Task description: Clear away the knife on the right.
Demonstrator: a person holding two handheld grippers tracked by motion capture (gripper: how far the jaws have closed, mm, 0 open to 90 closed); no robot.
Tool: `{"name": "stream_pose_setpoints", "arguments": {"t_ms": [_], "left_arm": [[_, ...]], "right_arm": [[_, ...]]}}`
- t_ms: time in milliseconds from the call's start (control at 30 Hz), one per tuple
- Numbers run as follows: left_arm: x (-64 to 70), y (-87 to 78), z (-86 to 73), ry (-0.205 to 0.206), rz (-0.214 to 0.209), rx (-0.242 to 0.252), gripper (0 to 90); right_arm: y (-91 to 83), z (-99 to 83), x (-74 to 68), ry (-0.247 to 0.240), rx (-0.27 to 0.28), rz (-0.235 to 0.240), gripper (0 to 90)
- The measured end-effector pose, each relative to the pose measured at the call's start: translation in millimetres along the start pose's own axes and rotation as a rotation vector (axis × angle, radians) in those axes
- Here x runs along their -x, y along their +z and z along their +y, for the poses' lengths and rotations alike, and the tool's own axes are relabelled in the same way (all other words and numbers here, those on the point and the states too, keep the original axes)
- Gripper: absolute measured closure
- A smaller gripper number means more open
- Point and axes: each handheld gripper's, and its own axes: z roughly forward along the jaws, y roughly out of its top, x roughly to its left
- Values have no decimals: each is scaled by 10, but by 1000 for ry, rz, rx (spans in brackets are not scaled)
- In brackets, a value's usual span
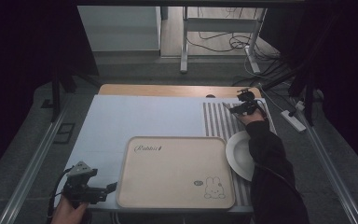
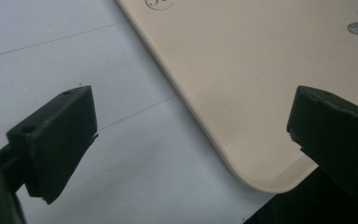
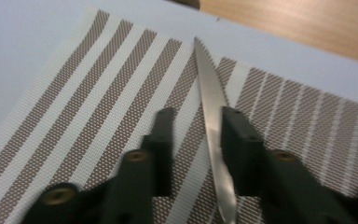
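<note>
Reaching to the far right of the table, the right gripper (image 1: 240, 108) hangs over the striped placemat (image 3: 98, 88), where a slim metal knife blade (image 3: 212, 126) lies between its jaws, touching the right one while a gap shows beside the left, so not clamped. Down at the near left, the left gripper (image 1: 103, 189) gapes wide and empty, just beside the beige tray (image 1: 175, 175) corner, white plate (image 1: 239, 154) off right.

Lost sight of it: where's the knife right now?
The knife lies on the striped placemat at the table's far right, between the right tool's jaws, beyond the white plate.
</note>
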Motion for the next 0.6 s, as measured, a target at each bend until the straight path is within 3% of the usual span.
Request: {"name": "stream_pose_setpoints", "arguments": {"t_ms": [67,100,133,267,300,367,600], "left_arm": [[1,2,2,4,1,-2,26],[1,2,2,5,1,-2,26],[1,2,2,6,2,-2,26],[0,4,4,5,2,-3,26],[0,5,4,4,2,-3,26],[0,6,4,4,1,-3,26],[1,6,5,5,2,-4,26]], "right_arm": [[-67,18,2,-1,3,-10,443],[-139,25,10,1,2,-18,308],[-139,25,10,1,2,-18,308],[-219,0,24,-6,-9,-31,43],[-259,-31,23,-33,-29,-51,0],[-292,-52,30,-49,-50,-67,0],[-350,-165,116,-34,-119,-74,0]]}}
